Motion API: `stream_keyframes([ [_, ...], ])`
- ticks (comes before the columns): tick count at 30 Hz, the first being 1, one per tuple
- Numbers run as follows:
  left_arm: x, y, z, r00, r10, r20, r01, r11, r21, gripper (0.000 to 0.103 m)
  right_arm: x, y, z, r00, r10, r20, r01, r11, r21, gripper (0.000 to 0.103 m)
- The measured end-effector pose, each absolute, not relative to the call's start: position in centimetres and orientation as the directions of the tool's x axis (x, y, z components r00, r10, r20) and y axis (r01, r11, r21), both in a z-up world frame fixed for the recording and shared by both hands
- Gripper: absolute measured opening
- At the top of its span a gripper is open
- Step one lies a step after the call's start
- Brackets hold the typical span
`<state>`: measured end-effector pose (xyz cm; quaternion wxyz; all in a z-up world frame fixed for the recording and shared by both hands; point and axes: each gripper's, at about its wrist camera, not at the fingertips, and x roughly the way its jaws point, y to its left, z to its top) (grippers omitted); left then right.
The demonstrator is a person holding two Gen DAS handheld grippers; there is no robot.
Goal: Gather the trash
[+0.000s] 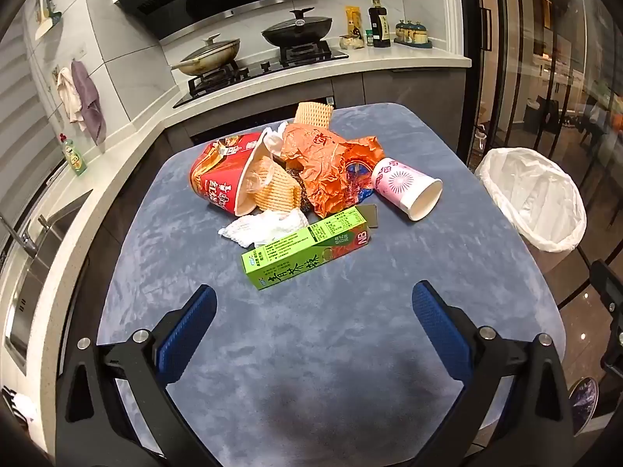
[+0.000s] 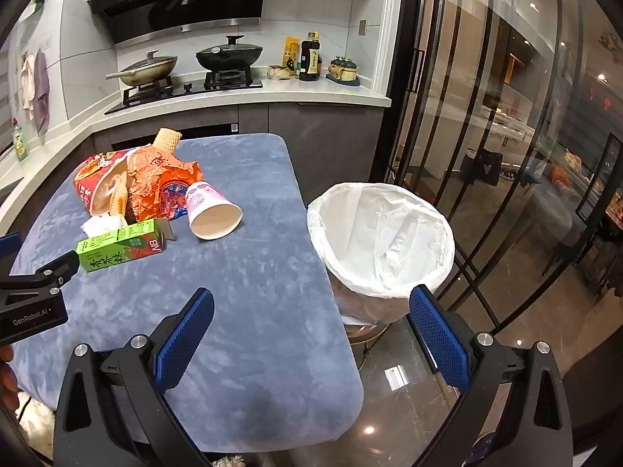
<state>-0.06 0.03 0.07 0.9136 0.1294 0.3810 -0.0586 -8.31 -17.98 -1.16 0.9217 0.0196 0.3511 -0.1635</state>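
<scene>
Trash heaped toward table's (image 1: 311,350) far edge: noodle tub (image 1: 222,173) left, wrapper (image 1: 319,163) centre, paper cup (image 1: 405,188) right, carton (image 1: 305,247) nearest; bin (image 1: 533,198) beside right edge.

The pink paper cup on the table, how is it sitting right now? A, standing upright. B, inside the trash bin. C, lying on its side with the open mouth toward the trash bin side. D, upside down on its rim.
C: the pink paper cup lies on its side on the blue table, apart from the green carton, with its open mouth turned toward the white-lined trash bin.
</scene>
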Motion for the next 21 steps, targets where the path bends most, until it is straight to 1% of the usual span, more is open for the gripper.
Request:
stream_keyframes([
  [10, -0.90, 0.05, 0.34, 0.735, -0.014, -0.678, 0.192, 0.963, 0.187, 0.096, -8.51, -17.63, -1.39, 0.703, -0.292, -0.649, 0.312, 0.946, -0.087, 0.096],
  [21, -1.03, 0.12, 0.54, 0.738, -0.020, -0.674, 0.194, 0.964, 0.183, 0.096, -8.46, -17.37, -0.79, 0.705, -0.290, -0.647, 0.310, 0.947, -0.086, 0.096],
])
